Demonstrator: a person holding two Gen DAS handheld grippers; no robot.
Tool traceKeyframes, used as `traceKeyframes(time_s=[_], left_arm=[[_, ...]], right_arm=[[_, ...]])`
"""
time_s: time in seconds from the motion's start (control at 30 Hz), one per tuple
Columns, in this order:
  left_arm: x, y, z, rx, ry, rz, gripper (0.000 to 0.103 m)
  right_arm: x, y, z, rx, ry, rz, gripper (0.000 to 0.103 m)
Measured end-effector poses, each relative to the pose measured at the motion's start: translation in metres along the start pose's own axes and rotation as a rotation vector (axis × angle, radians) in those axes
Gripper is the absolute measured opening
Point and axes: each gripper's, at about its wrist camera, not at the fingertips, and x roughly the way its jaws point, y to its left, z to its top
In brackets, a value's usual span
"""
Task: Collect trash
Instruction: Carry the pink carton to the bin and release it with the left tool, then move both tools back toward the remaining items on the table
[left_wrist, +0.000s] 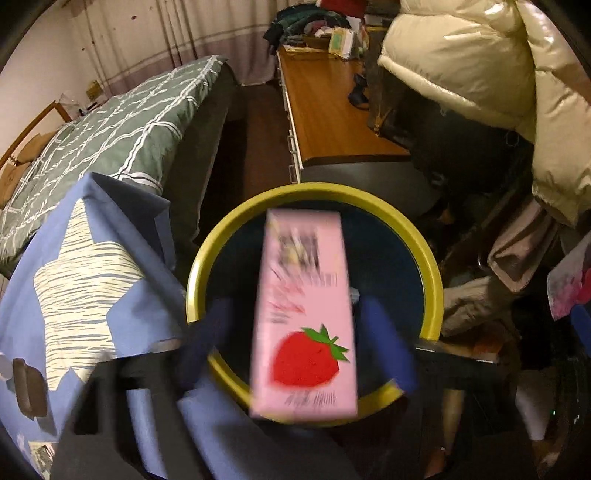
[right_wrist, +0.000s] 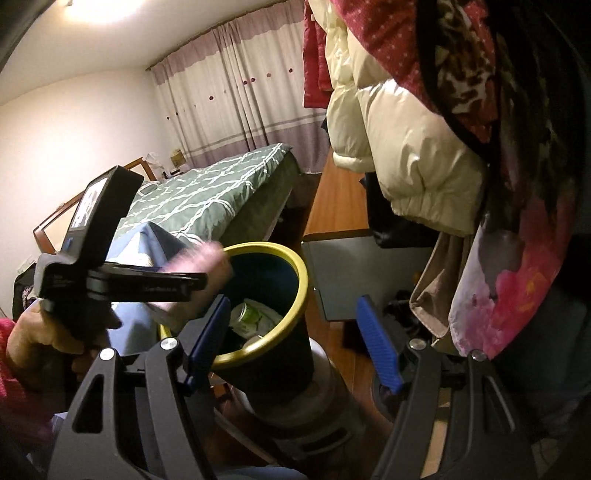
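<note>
Where the yellow-rimmed bin (left_wrist: 434, 280) gapes, left tongs (left_wrist: 303, 347) tilted steeply downward, pads clear of pink carton (left_wrist: 306, 314).

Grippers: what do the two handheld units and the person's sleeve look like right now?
Both are black plastic frames with cut-out arms and silver pivot bolts. The right gripper has ribbed blue pads. The left gripper also has blue pads, blurred here; the right wrist view shows a screen-bearing block on its top. The left hand emerges from a red knitted sleeve.

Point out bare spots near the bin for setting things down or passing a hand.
Bare: the desk top between the clothes pile and the cream jacket; the floor strip between bed and desk. Crowded: right of the yellow-rimmed bin, where coats hang; the pink carton is over its mouth.
</note>
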Motion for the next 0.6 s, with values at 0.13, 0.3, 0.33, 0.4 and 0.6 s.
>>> traceKeyframes(time_s=[0.13, 0.3, 0.33, 0.4, 0.6], left_arm=[[-0.024, 0.011, -0.006, -0.025, -0.05, -0.014, 0.085], [-0.089, 0.065, -0.036, -0.135, -0.142, -0.026, 0.086], [-0.103, 0.08, -0.045, -0.167, -0.16, -0.023, 0.087], [-0.129, 0.108, -0.064, -0.227, -0.189, -0.014, 0.089], [-0.208, 0.203, -0.149, -0.414, -0.308, 0.165, 0.091]], right_arm=[[0.003, 0.004, -0.001, -0.001, 0.007, 0.008, 0.067], [0.009, 0.022, -0.003, -0.025, 0.03, 0.031, 0.067], [0.01, 0.027, -0.003, -0.034, 0.035, 0.036, 0.067], [0.012, 0.04, -0.005, -0.056, 0.046, 0.049, 0.067], [0.018, 0.087, -0.01, -0.127, 0.079, 0.107, 0.067]])
